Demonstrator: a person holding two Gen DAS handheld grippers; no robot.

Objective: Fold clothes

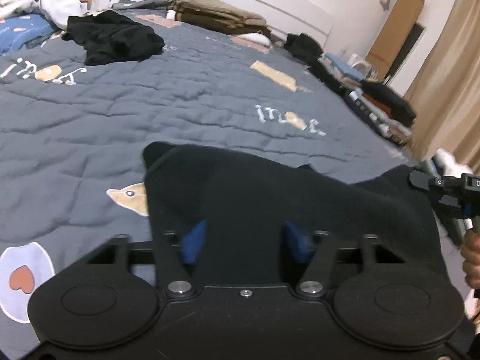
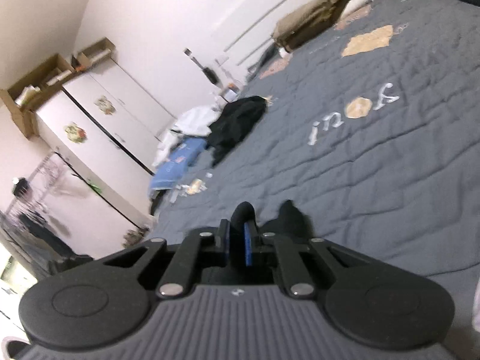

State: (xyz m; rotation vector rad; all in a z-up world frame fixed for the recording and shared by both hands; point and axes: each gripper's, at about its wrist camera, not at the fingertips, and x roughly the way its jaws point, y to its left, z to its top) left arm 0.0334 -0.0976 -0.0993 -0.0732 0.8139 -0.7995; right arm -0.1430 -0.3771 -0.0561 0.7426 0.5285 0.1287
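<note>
Left wrist view: the left claw [image 1: 244, 241] sits low in the frame with its two blue-padded fingers [image 1: 193, 244] spread apart. A black garment [image 1: 270, 192] drapes over and between them, so I cannot tell whether any cloth is pinched. The garment lies on the near part of a bed covered by a grey quilt [image 1: 150, 111] with printed letters and cartoon shapes. At the right edge, the right claw [image 1: 420, 180] touches the garment's right corner, with a hand [image 1: 471, 258] below it on the grip. Far across the bed lie a crumpled black pile [image 1: 111, 37], white clothes [image 1: 51, 3] at the far left, and a folded tan stack [image 1: 216, 13] against the wall.

Right wrist view: the right claw [image 2: 239, 234] has its fingers pressed close together, pinching a fold of the black garment [image 2: 244, 210] that bulges up between the blue pads; more of the garment shows just to the right. The grey quilt [image 2: 375, 165] stretches away to the right. White cupboards [image 2: 99, 138] stand along the left wall, with the black pile [image 2: 237, 120] and white clothes [image 2: 195, 120] at the bed's far edge.
</note>
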